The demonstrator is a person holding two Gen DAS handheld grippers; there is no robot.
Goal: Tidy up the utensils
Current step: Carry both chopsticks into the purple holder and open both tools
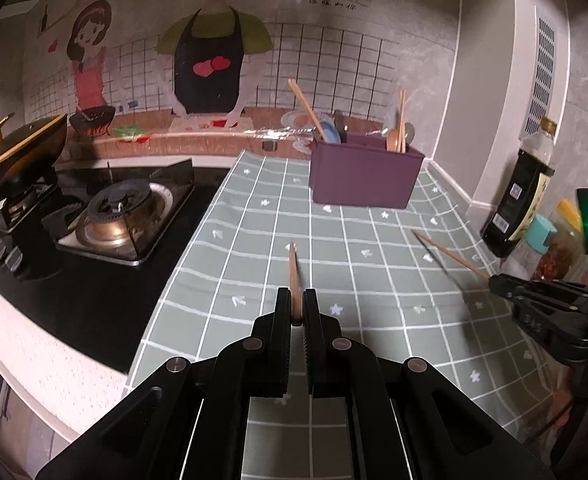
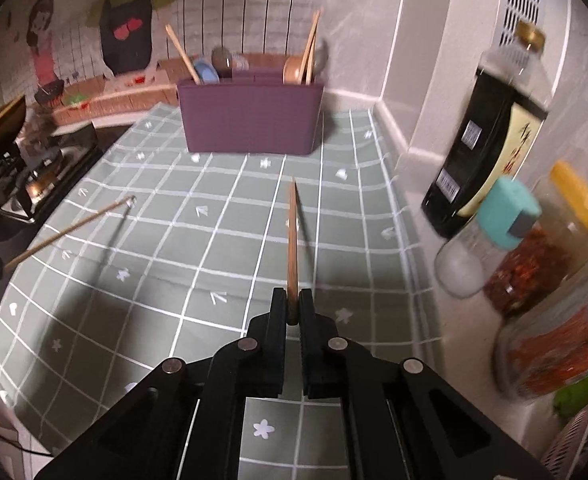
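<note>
My left gripper (image 1: 295, 308) is shut on a wooden chopstick (image 1: 292, 272) that points forward above the green checked mat (image 1: 254, 216). My right gripper (image 2: 292, 310) is shut on a second wooden chopstick (image 2: 292, 240), also raised over the mat (image 2: 214, 240). Each view catches the other hand's stick: the right gripper (image 1: 493, 280) with its chopstick (image 1: 449, 254) at the right edge of the left wrist view, and the left hand's chopstick (image 2: 70, 230) at the left of the right wrist view. A purple utensil box (image 1: 363, 178) (image 2: 250, 118) stands at the back of the mat, with chopsticks and spoons upright in it.
A gas stove (image 1: 114, 216) with a lidded wok (image 1: 18, 156) lies left of the mat. On the right by the wall stand a dark sauce bottle (image 2: 489, 132), a shaker with a teal cap (image 2: 481, 236) and jars of red spice (image 2: 533, 272).
</note>
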